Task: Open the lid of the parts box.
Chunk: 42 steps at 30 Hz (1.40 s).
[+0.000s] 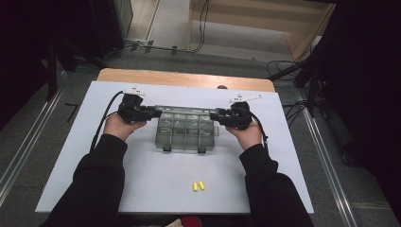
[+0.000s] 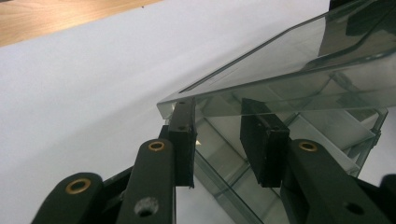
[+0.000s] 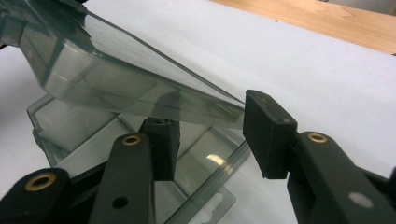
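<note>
A clear plastic compartment box (image 1: pixel 184 130) lies in the middle of the white board, its lid raised at a slant. My left gripper (image 1: pixel 158 112) reaches in at the box's left end. In the left gripper view the lid (image 2: pixel 280 60) passes over both pads, one pad (image 2: pixel 183 140) sits at the lid's corner, and the jaws of my left gripper (image 2: pixel 217 116) stand apart. My right gripper (image 1: pixel 213 115) is at the box's right end. There the lid (image 3: pixel 116 65) ends between the jaws of my right gripper (image 3: pixel 210 116), above the compartments (image 3: pixel 93 135). No pad visibly pinches it.
Two small yellow pieces (image 1: pixel 198 186) lie on the white board (image 1: pixel 142 179) near its front edge. A wooden table edge (image 1: pixel 184 78) shows behind the board. Dark stands and cables (image 1: pixel 293 71) surround the table on the floor.
</note>
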Tool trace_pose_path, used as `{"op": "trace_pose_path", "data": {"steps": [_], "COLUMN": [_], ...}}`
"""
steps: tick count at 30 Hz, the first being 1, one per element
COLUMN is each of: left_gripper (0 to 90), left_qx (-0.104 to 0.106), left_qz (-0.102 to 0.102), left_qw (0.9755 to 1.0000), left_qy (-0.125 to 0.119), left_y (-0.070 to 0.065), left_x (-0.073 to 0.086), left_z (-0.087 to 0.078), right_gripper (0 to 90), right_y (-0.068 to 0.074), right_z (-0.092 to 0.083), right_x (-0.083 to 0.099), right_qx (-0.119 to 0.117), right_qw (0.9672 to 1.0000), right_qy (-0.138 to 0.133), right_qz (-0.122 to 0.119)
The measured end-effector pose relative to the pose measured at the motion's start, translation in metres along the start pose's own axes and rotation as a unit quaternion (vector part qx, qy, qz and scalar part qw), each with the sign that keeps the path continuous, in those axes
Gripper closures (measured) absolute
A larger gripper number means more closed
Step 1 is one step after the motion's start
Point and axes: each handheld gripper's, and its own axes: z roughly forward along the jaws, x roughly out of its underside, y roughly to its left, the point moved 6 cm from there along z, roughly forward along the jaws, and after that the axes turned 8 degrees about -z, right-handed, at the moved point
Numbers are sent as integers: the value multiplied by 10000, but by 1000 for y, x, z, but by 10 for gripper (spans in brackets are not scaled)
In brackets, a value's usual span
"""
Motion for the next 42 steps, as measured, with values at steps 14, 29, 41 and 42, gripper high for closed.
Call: {"op": "trace_pose_path", "data": {"steps": [14,29,41,42], "left_gripper": [647,618,620,627], "left_qx": [-56,-128,-275,-314], "left_qz": [2,-85,-3,-25], "left_qw": [9998,9991,9979,9976], "left_qy": [-212,-403,-582,-624], "left_y": [4,7,11,11], "left_x": [-10,-21,-22,-22], "left_z": [2,12,19,20], "right_gripper": [555,558,576,578], "right_y": [-6,-12,-16,-16], "right_z": [5,18,23,23], "right_x": [-10,-13,-15,-15], "right_qx": [156,380,515,523], "right_qw": [9998,9989,9980,9979], "right_qy": [-113,-281,-328,-351], "right_qz": [39,77,141,169]}}
